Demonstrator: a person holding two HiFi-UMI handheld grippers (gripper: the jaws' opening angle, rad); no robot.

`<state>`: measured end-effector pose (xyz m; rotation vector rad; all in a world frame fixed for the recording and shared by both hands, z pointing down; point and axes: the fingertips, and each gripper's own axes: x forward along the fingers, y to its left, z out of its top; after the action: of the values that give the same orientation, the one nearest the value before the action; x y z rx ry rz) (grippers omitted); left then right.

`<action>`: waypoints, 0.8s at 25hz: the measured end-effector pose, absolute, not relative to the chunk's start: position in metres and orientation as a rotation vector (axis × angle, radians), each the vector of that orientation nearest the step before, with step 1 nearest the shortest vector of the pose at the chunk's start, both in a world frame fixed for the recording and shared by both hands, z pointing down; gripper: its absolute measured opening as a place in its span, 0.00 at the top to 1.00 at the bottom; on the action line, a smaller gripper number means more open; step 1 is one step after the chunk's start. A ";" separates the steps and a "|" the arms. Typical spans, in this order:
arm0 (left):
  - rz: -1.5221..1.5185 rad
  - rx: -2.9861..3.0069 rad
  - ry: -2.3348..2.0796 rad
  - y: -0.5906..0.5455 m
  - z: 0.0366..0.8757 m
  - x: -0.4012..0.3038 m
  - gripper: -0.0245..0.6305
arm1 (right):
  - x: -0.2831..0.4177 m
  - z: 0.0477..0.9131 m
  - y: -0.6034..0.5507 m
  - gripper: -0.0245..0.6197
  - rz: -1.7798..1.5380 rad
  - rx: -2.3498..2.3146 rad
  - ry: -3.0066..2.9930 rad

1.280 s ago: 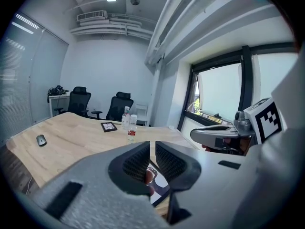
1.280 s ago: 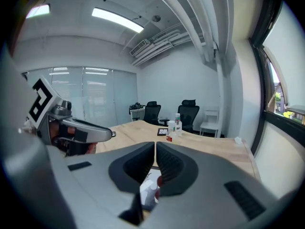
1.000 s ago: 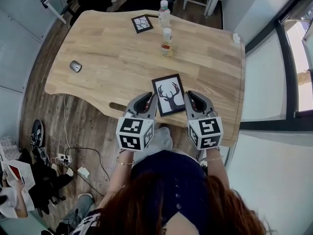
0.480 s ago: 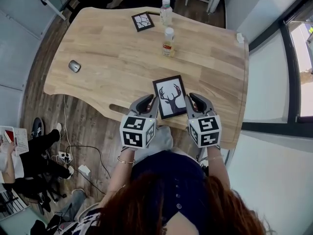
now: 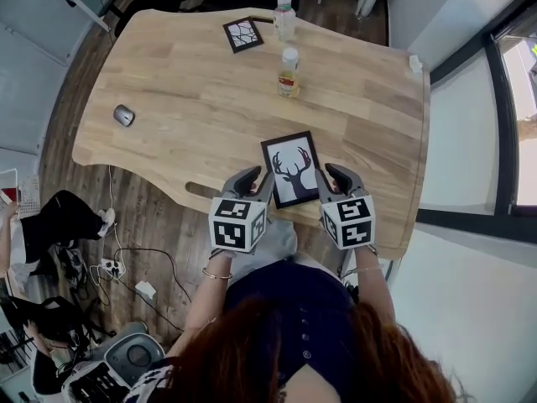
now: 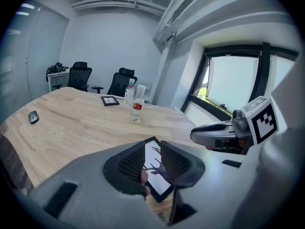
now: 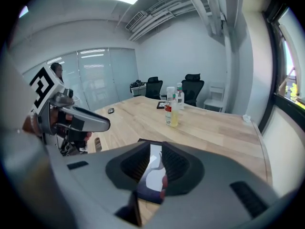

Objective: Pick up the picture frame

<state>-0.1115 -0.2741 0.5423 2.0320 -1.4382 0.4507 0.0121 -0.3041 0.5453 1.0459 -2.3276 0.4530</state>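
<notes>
The picture frame (image 5: 291, 168), black-edged with a deer silhouette on white, lies flat near the front edge of the wooden table (image 5: 185, 107). My left gripper (image 5: 255, 180) is at its left edge and my right gripper (image 5: 329, 175) at its right edge. In the left gripper view the jaws have just been opening. They stand apart, with the frame (image 6: 153, 168) showing in the gap and no pad pressing on it. In the right gripper view the jaws also show a gap, with the frame (image 7: 153, 168) seen through it.
Two plastic bottles (image 5: 288, 72) (image 5: 284, 13) stand mid-table and at the far edge. A second small frame (image 5: 242, 34) lies beside the far bottle, and a mouse (image 5: 123, 115) lies at the left. Office chairs stand beyond the table. A seated person (image 5: 50, 221) is on the left.
Both grippers have sunk towards the table on either side of the deer frame. The frame has stayed where it lay.
</notes>
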 end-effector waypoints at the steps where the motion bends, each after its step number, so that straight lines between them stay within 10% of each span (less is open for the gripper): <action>1: 0.458 2.024 -1.433 -0.274 0.547 -0.112 0.81 | 0.012 0.549 -0.305 0.85 0.458 1.042 -2.319; 20: 0.562 1.852 -1.290 -0.269 0.627 -0.107 0.78 | 0.022 0.616 -0.312 0.83 0.518 0.989 -2.176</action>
<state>-0.1069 -0.2687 0.6267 1.8516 -1.2901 0.5620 0.0225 -0.3122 0.6159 0.9889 -2.1757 0.5176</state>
